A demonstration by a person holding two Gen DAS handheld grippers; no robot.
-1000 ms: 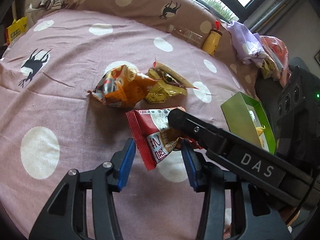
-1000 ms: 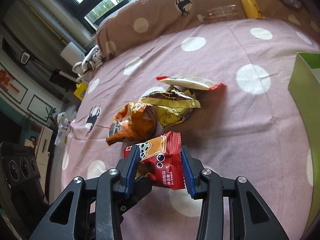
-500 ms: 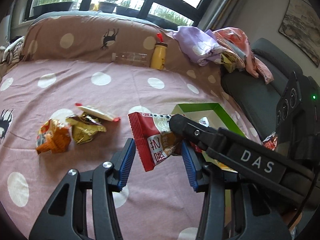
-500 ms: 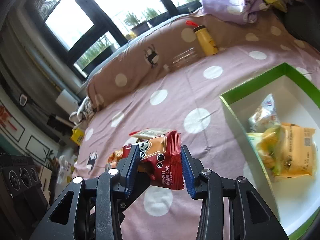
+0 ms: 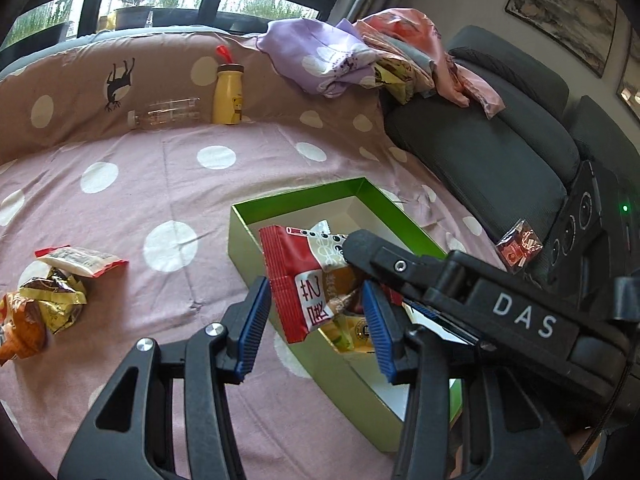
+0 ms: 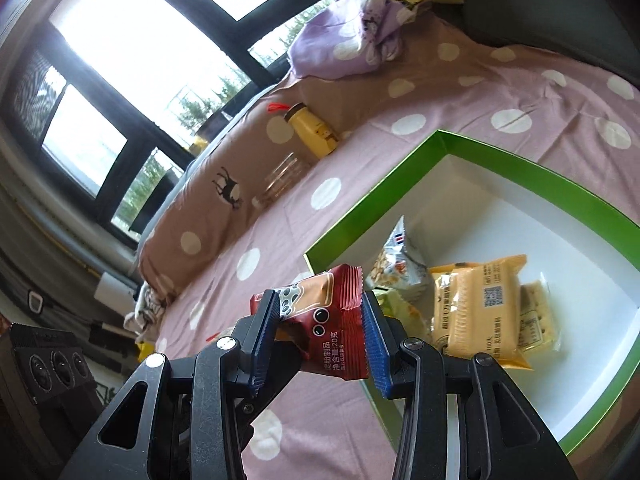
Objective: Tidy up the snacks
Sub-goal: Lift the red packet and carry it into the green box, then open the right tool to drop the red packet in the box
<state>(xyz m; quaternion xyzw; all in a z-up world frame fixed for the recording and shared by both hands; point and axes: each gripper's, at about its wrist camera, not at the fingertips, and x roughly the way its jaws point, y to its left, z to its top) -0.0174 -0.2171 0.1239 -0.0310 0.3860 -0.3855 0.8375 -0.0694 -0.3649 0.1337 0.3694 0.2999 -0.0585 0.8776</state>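
Observation:
My right gripper (image 6: 320,340) is shut on a red snack packet (image 6: 324,320) and holds it in the air over the near edge of the green box (image 6: 500,160). The packet also shows in the left wrist view (image 5: 300,284), with the right gripper's finger (image 5: 384,256) across it. My left gripper (image 5: 312,320) is open and empty, its jaws on either side of the packet without touching it. The box (image 5: 236,236) holds several snack packets, among them an orange one (image 6: 480,312) and a silver one (image 6: 400,264). A red-and-white packet (image 5: 76,258), a gold one (image 5: 52,300) and an orange one (image 5: 20,328) lie on the bedspread at the left.
The pink dotted bedspread (image 5: 160,168) covers the surface. A yellow bottle (image 5: 228,96) and a clear bottle (image 5: 166,112) stand and lie against the brown pillow at the back. A dark sofa (image 5: 500,132) with piled clothes is at the right.
Both grippers have swung right from the loose snack pile to the green box. The right gripper still holds the red packet, now over the box's near edge.

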